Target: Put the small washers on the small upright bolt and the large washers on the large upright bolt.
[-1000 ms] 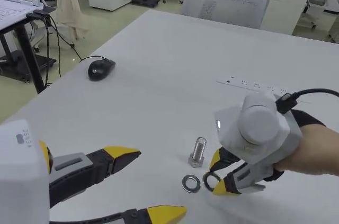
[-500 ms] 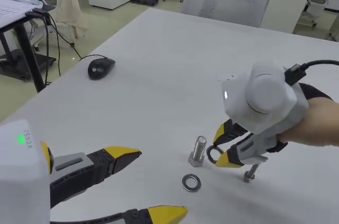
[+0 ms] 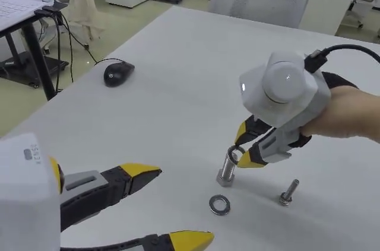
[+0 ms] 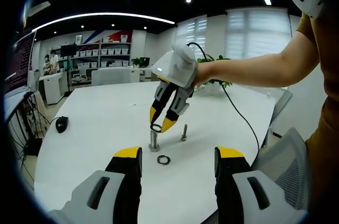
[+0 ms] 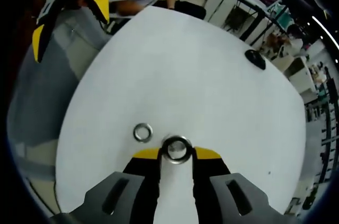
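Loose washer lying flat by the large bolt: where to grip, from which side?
Pinch the loose washer across its outer rim, coming down steeply from above: it lies flat on the table, so only the thin edge gives opposing faces. Approach from the near side, since the large bolt stands close behind it. The open left tongs look best placed.

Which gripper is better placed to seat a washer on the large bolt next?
Right. The right gripper holds a washer just above the large bolt; the left gripper is open and empty.
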